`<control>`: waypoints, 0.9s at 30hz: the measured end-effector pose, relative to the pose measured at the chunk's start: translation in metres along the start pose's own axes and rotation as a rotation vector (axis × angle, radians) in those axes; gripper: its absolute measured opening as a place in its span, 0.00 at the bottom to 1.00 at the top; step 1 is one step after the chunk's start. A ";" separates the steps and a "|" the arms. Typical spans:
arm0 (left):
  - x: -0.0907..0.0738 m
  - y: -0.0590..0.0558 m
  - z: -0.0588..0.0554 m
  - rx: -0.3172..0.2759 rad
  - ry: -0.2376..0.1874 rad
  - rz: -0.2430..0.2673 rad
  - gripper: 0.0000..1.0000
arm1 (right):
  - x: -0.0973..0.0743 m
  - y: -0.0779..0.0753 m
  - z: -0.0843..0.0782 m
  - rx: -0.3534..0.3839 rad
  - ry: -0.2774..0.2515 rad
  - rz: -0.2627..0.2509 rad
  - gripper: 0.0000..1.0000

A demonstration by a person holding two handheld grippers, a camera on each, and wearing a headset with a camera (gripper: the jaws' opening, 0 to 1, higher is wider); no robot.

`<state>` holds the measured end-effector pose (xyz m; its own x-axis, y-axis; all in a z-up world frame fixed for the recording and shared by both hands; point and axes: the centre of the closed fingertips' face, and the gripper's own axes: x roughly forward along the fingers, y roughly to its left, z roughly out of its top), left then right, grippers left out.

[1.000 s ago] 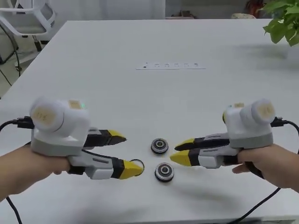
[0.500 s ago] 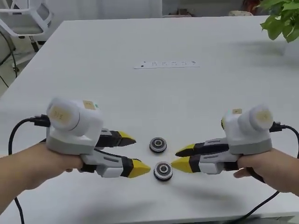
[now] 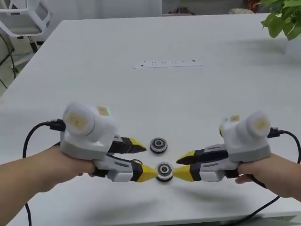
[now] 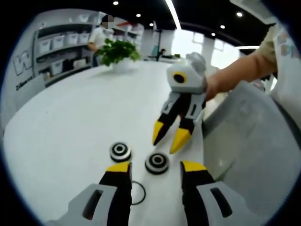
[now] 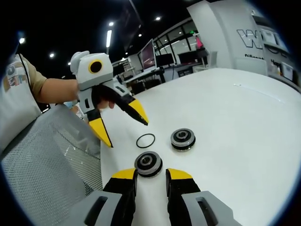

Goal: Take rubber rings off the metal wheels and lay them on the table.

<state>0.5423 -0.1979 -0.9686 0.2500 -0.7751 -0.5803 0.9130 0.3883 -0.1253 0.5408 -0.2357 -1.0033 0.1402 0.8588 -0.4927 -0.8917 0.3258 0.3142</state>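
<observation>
Two metal wheels with dark rims lie flat on the white table (image 3: 155,94): a far wheel (image 3: 159,145) (image 4: 120,151) (image 5: 183,138) and a near wheel (image 3: 164,171) (image 4: 157,163) (image 5: 148,163). A loose black rubber ring (image 4: 136,193) (image 5: 145,140) lies on the table by the left jaws. My left gripper (image 3: 146,160) (image 4: 155,167) (image 5: 124,129) is open, its tips at the near wheel's left side. My right gripper (image 3: 178,165) (image 5: 152,174) (image 4: 168,141) is open too, and its tips point at that wheel from the right. Neither holds anything.
A white socket strip (image 3: 168,63) lies flat mid-table. A potted green plant (image 3: 282,19) (image 4: 115,52) stands at the far right corner, and an office chair (image 3: 23,23) sits beyond the far left edge. The table's near edge runs just below both hands.
Both grippers have closed in on the near wheel. The left one travelled right and its lower tip now meets the wheel. The wheels and the ring have stayed put.
</observation>
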 end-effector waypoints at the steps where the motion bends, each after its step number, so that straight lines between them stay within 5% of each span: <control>1: 0.001 0.000 0.000 0.002 0.003 -0.002 0.41 | 0.000 0.000 -0.001 -0.002 0.001 0.000 0.22; 27: 0.036 -0.009 -0.011 0.042 0.056 -0.030 0.25 | 0.004 -0.001 -0.006 -0.015 0.017 0.002 0.23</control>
<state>0.5398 -0.2233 -0.9976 0.2050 -0.7567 -0.6208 0.9329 0.3430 -0.1100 0.5393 -0.2348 -1.0107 0.1313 0.8524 -0.5061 -0.8984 0.3182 0.3029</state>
